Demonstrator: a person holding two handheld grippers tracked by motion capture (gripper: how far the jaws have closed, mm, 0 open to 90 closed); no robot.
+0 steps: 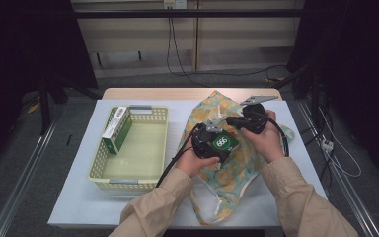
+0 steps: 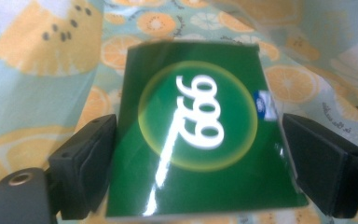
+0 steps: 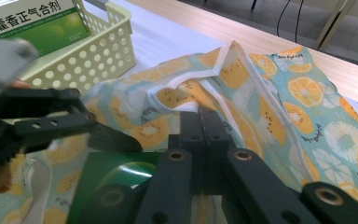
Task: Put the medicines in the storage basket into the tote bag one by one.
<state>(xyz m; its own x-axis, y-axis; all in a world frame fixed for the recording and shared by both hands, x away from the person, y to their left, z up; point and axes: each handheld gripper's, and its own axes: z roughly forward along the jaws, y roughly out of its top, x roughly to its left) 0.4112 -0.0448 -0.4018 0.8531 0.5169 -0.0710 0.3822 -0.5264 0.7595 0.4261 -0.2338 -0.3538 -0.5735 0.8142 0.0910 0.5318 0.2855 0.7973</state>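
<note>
The left tool [image 1: 218, 140] clamps a green box [image 2: 200, 126] by its two side edges, printed face up toward the camera, so the box stays flat and readable as it hangs just over the fruit-print bag [image 1: 237, 148] in the middle of the tabletop [image 1: 79, 197]. In the left gripper view both jaws press against the box's sides. The right tool [image 3: 208, 122] has its jaws closed together on the white-trimmed rim of the bag; it seems to pinch the fabric to keep the mouth lifted and open, giving the box room to pass. In the right gripper view the box sits low, right at that opening. To the left stands a yellow basket [image 1: 98, 163] with a second box [image 1: 117, 129] leaning against its left wall, well apart from the bag. Judging by this, boxes probably go from bag to basket, and this one is partway.
</note>
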